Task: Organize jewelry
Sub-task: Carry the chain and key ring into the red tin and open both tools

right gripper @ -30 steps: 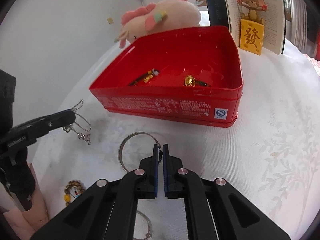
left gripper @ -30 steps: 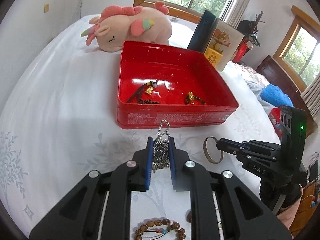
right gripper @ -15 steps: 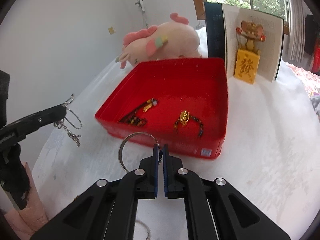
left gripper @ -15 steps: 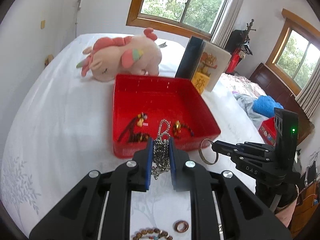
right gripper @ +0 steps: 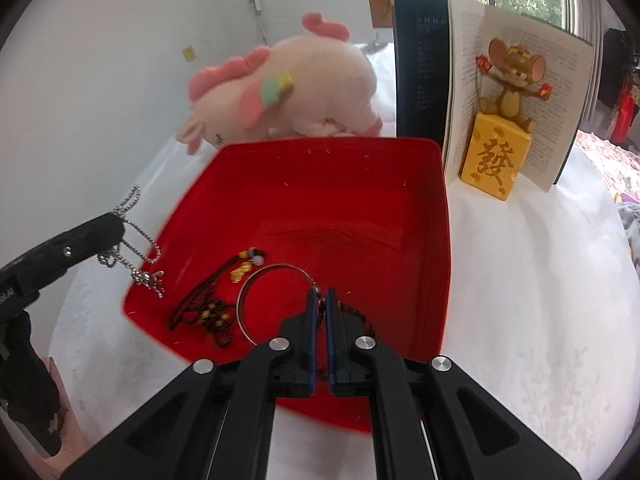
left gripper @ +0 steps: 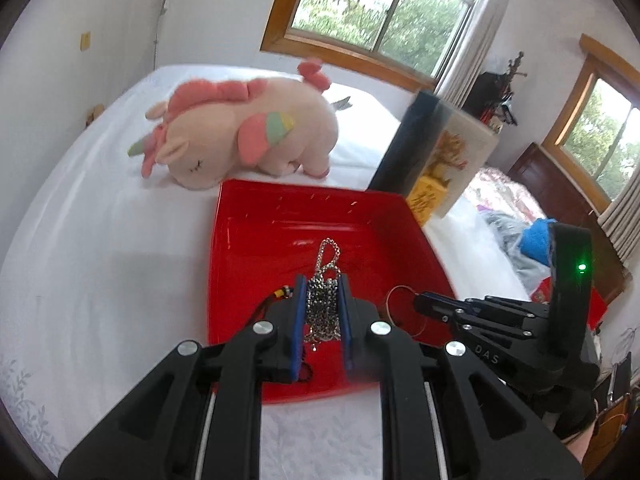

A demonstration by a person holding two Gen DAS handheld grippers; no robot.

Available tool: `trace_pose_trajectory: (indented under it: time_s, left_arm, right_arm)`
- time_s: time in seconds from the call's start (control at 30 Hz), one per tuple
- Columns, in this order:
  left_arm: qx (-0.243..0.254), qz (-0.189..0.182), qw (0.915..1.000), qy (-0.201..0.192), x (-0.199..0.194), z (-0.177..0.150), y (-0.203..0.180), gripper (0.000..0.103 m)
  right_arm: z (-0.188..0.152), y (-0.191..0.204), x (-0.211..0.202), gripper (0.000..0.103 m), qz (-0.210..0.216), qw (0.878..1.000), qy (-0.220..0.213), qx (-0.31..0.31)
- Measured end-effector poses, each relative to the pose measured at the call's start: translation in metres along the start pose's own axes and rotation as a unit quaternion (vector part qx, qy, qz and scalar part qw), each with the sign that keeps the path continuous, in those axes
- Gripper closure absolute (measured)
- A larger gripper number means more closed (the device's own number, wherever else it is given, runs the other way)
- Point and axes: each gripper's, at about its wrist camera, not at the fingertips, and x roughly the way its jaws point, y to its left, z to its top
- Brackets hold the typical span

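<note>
left tool (left gripper: 322,312): clamped on bunched silver chain (left gripper: 325,304) | right tool (right gripper: 320,312): pinching bangle (right gripper: 272,300) rim | both above red tin (right gripper: 440,240), poised for dropping in

Pink unicorn plush (left gripper: 244,140) lies on white bed (left gripper: 100,248), on its side. Open book (right gripper: 516,92) stands up beside it. Mouse toy (right gripper: 510,80) sits on yellow cheese block (right gripper: 494,160), right by book pages. Windows (left gripper: 384,4) show green trees.
</note>
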Motion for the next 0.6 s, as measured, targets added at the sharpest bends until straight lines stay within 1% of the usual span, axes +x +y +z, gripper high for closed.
trace_pose_trajectory:
  time_s: [0.1, 0.27, 0.43, 0.53, 0.6]
  left_arm:
    - [-0.003, 0.009, 0.9998, 0.019, 0.021, 0.002, 0.006, 0.09]
    - [-0.009, 0.016, 0.9993, 0.033, 0.042, 0.005, 0.016, 0.09]
    - [-0.011, 0.019, 0.9992, 0.034, 0.056, 0.014, 0.019, 0.09]
    - [-0.01, 0.02, 0.9993, 0.031, 0.064, 0.023, 0.018, 0.09]
    - [-0.009, 0.021, 0.999, 0.037, 0.073, 0.027, 0.018, 0.09]
  right_arm:
    - [0.004, -0.001, 0.018, 0.099, -0.025, 1.0, 0.012, -0.006]
    - [0.01, -0.002, 0.035, 0.099, -0.047, 0.999, 0.019, -0.01]
    - [0.019, -0.001, 0.049, 0.099, -0.063, 0.998, 0.023, -0.012]
    - [0.027, -0.001, 0.057, 0.099, -0.06, 0.998, 0.025, -0.01]
    - [0.031, 0.0, 0.063, 0.099, -0.061, 0.998, 0.03, -0.012]
